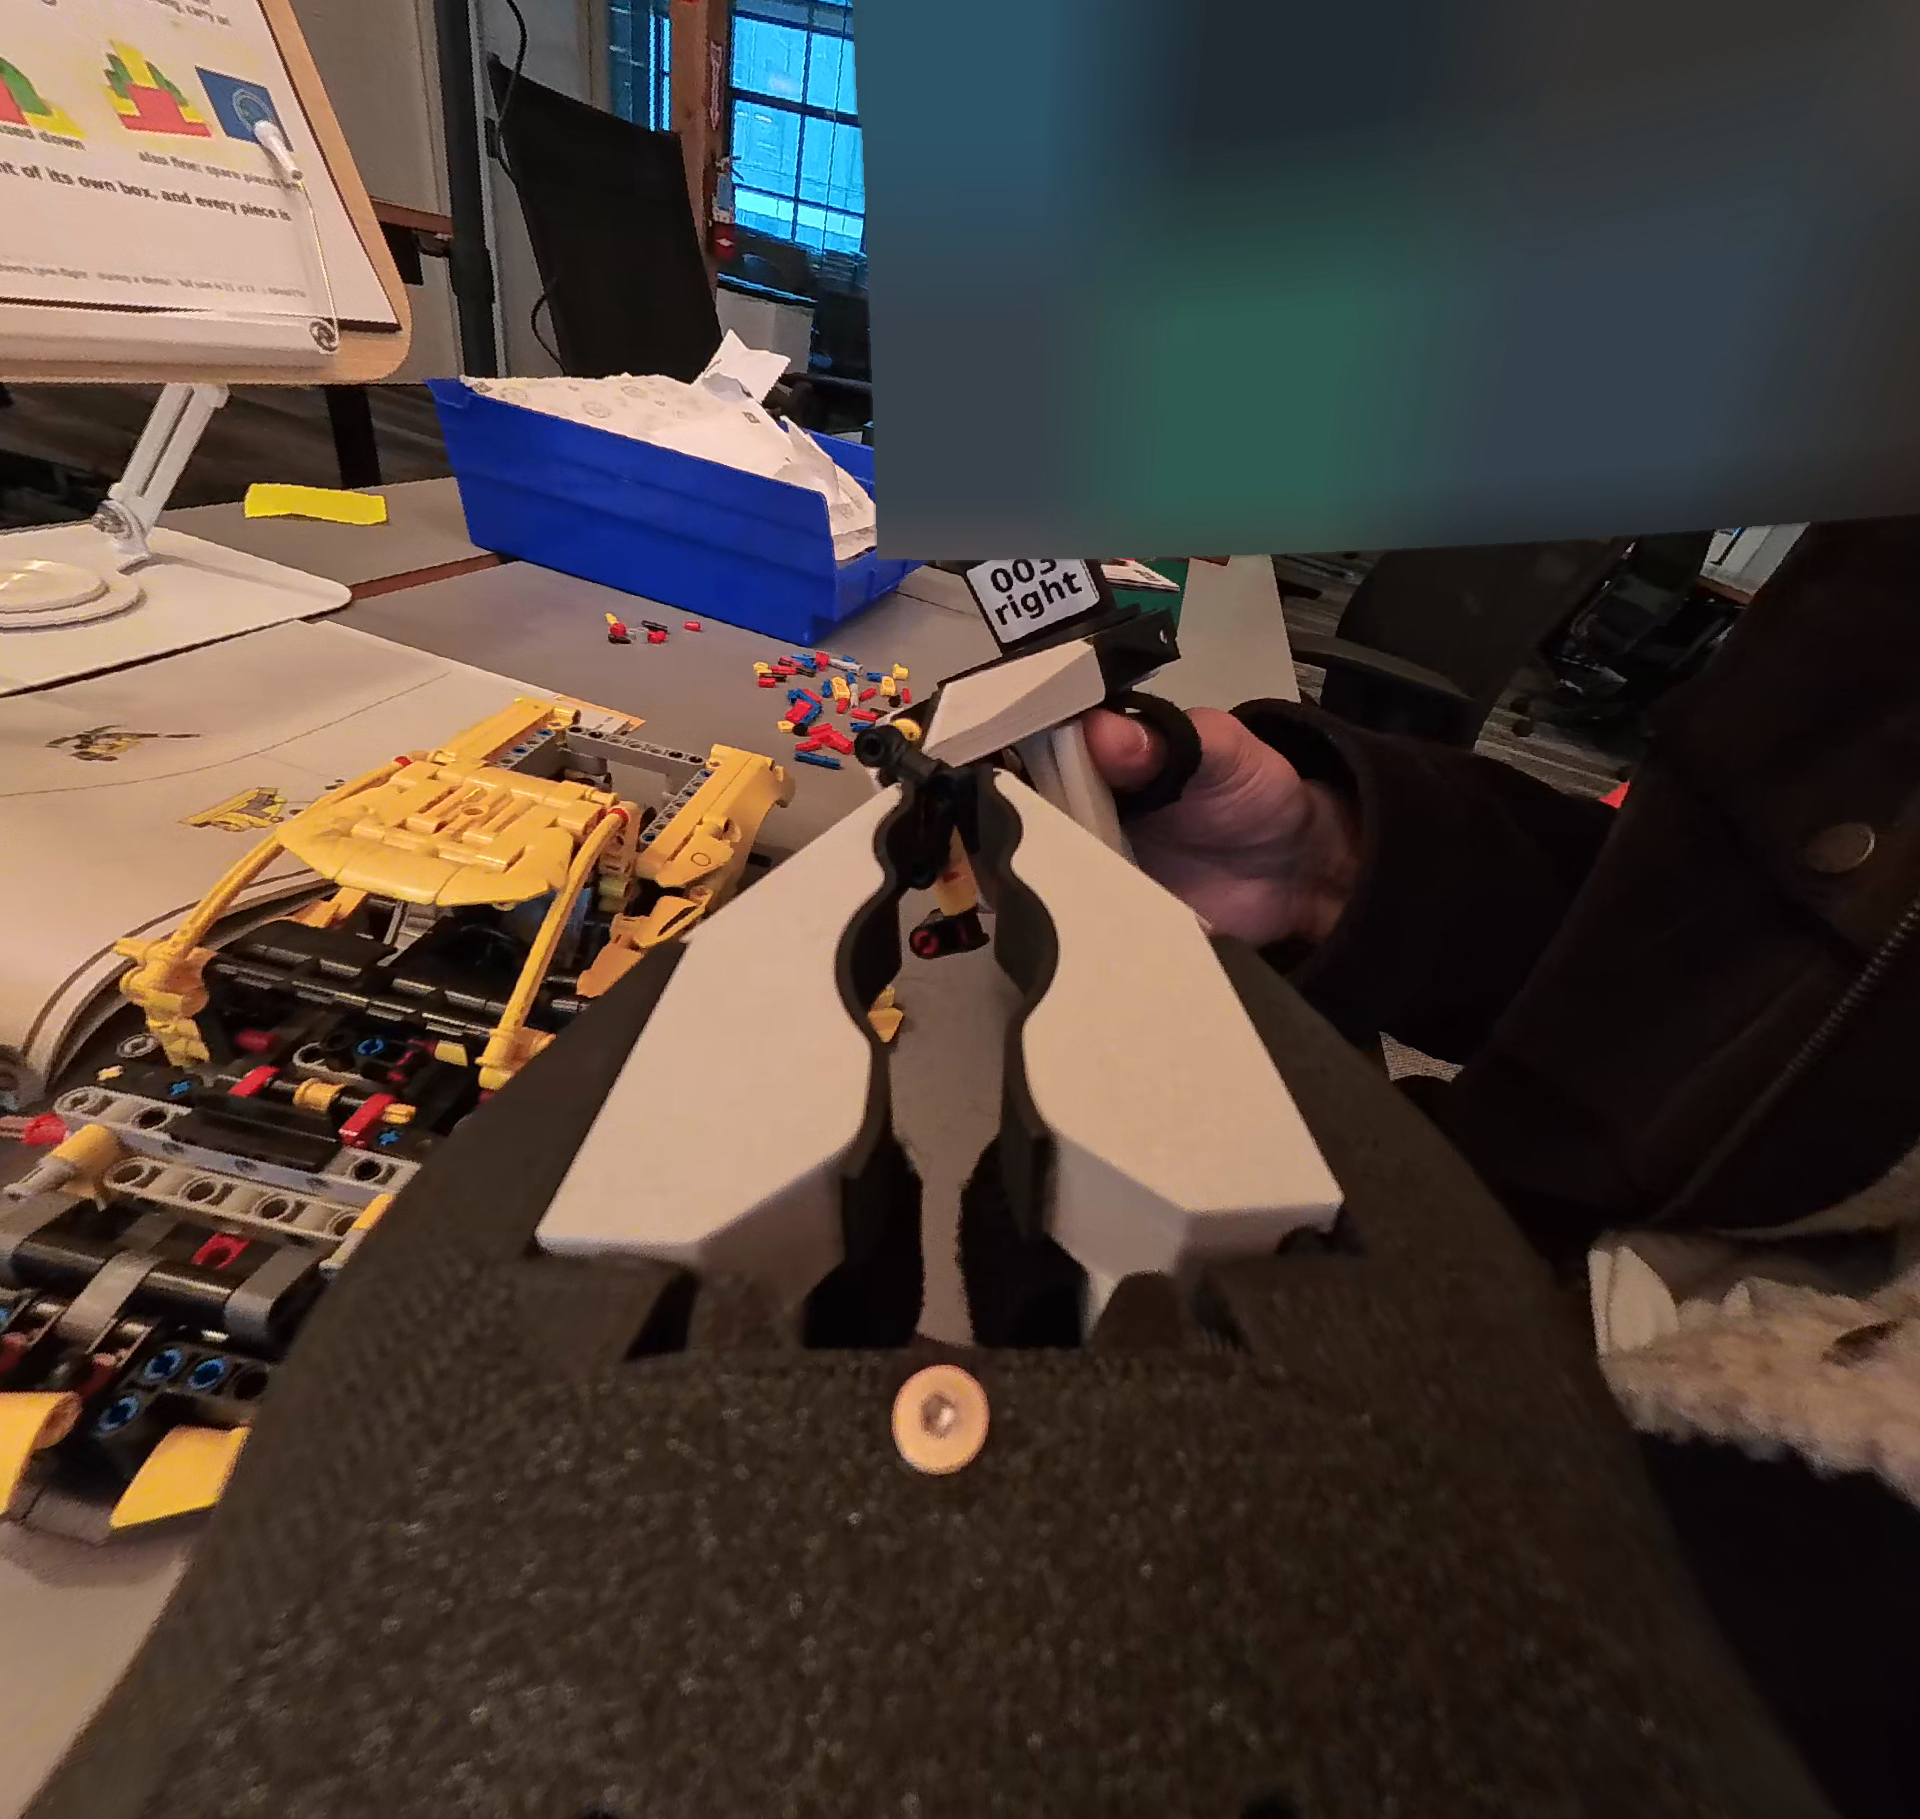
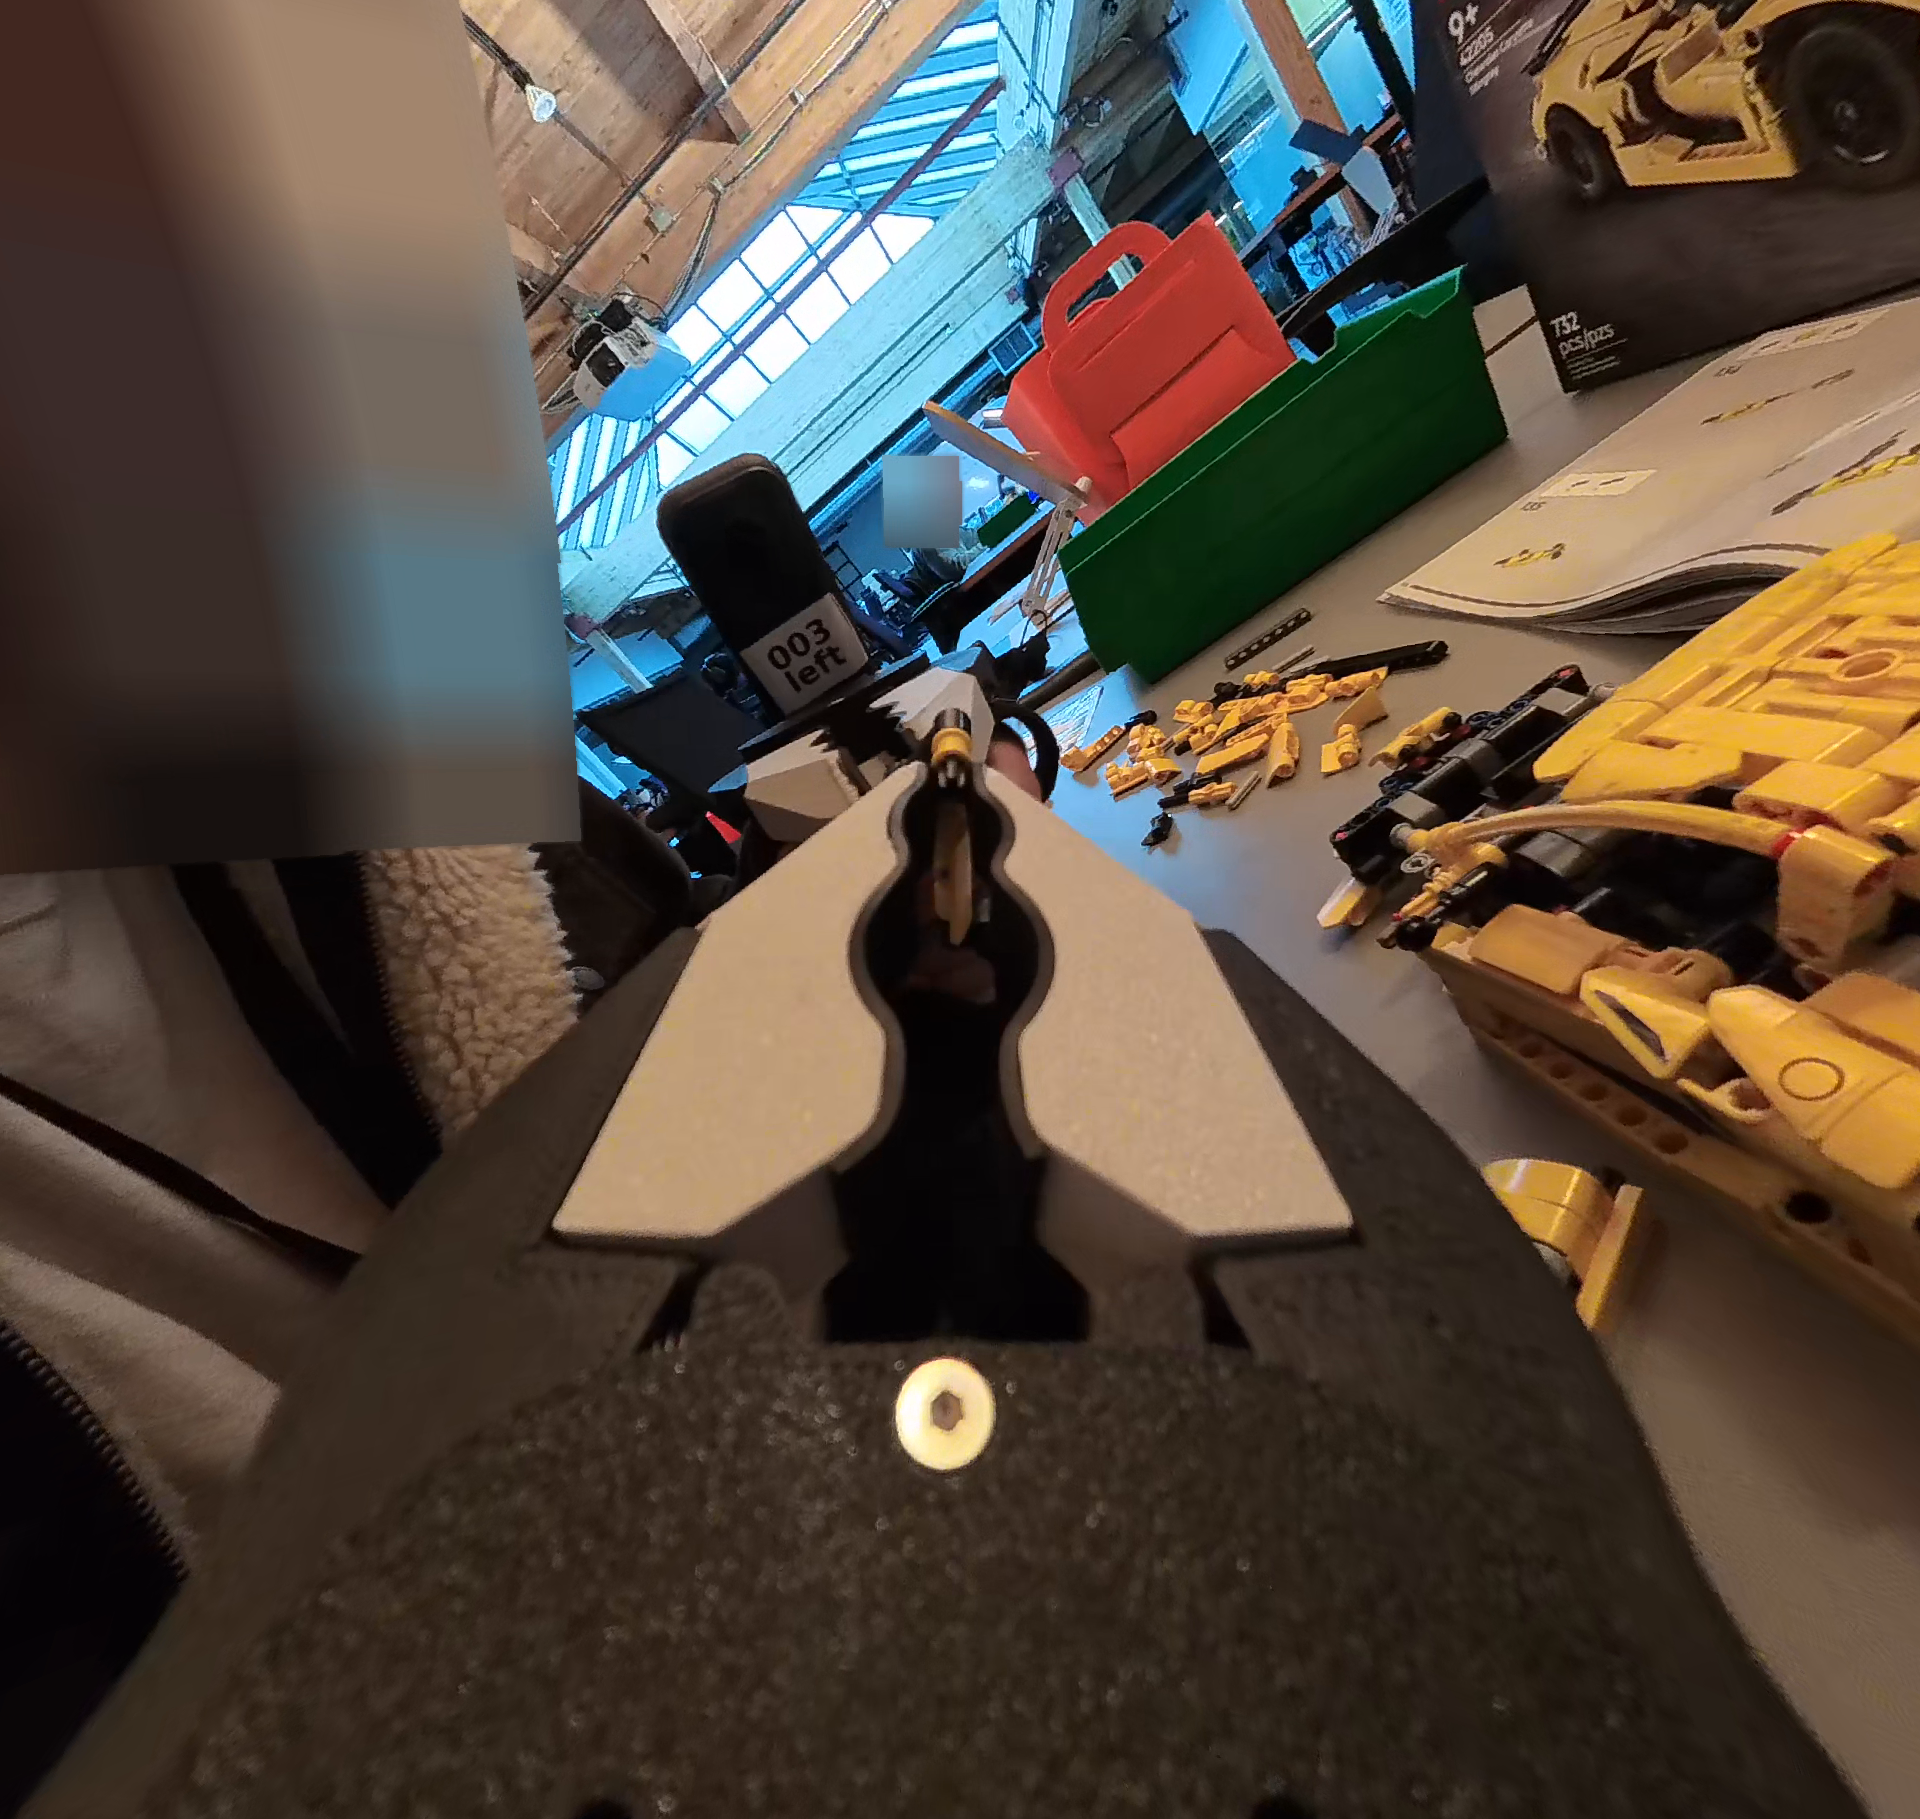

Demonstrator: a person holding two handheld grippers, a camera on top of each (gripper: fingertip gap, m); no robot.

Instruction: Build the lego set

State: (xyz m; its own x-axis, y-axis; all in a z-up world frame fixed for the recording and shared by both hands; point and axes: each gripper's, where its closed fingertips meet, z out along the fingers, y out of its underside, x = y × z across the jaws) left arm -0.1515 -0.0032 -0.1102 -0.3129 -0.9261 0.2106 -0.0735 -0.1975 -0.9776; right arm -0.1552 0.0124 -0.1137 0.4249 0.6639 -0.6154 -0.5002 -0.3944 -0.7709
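My left gripper (image 1: 938, 801) is shut on a small black, yellow and red lego sub-assembly (image 1: 948, 902), held above the table. My right gripper (image 2: 951, 784) meets it tip to tip and is shut on the same sub-assembly, which shows as a yellow part (image 2: 954, 881) with a yellow-black pin (image 2: 950, 739) at its end. The right gripper, held by a hand, also shows in the left wrist view (image 1: 1023, 704), and the left gripper in the right wrist view (image 2: 883, 730). The partly built yellow lego car (image 1: 447, 896) lies on the table to my left; it also shows in the right wrist view (image 2: 1714, 886).
Small red, blue and yellow pins (image 1: 831, 699) lie behind the car, by a blue bin (image 1: 644, 522) of paper bags. Yellow pieces (image 2: 1236, 730) lie before a green bin (image 2: 1278, 512) holding a red box (image 2: 1143, 356). The instruction booklet (image 2: 1662, 481), set box (image 2: 1714, 107) and a sheet stand (image 1: 156, 107) ring the table. Left and right tips are no more than a few centimetres apart.
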